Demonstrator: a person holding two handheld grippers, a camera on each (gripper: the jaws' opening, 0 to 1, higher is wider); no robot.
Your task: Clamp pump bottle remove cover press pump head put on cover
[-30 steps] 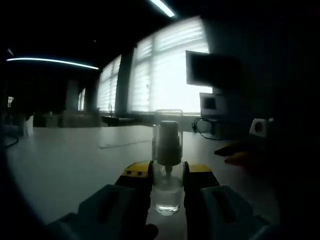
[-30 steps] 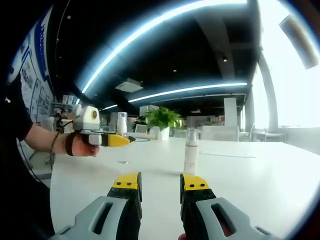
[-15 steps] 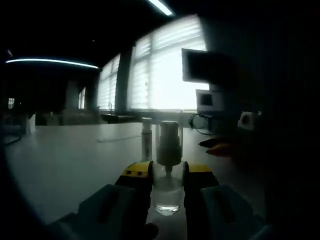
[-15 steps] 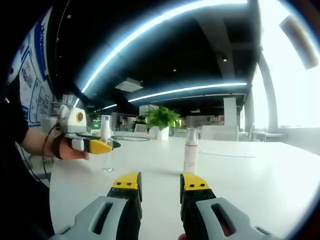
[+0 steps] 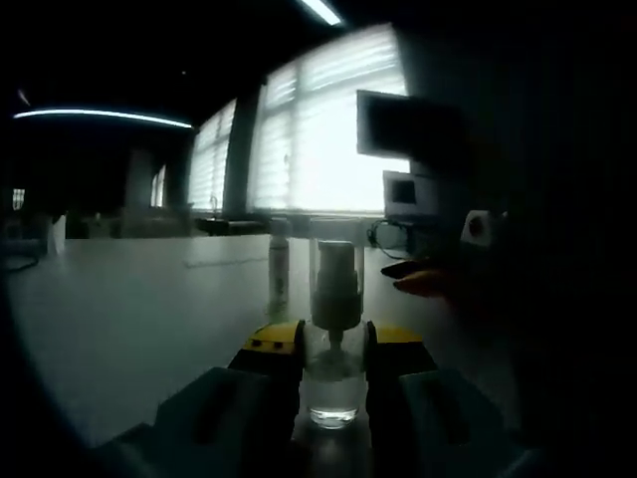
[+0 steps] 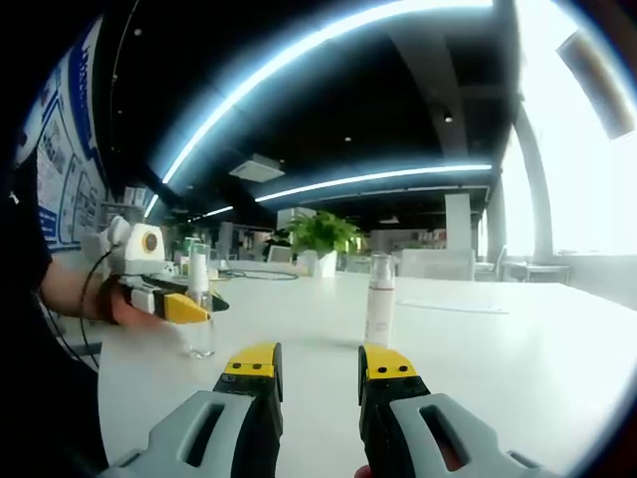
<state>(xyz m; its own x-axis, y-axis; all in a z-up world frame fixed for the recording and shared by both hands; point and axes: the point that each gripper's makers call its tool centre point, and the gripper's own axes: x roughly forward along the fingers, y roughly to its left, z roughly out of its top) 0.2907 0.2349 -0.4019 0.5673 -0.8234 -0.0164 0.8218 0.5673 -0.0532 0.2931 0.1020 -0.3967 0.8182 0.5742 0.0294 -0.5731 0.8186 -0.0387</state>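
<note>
L gripper (image 5: 333,349) clamps clear pump bottle w/ transparent cover (image 5: 333,339) on white table (image 5: 129,319); R gripper (image 6: 318,373) parted, empty, near slim white spray bottle (image 6: 379,301).

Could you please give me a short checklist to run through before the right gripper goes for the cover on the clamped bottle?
1. Left gripper shut on the small clear glass pump bottle: ok.
2. Bottle upright: ok.
3. Transparent cover on the pump head: ok, not yet removed.
4. Right gripper open and holding nothing: ok.
5. Tall white spray bottle on the white table stands apart from the clamped bottle: ok.
6. Bottle base resting on the table: cannot tell.
</note>
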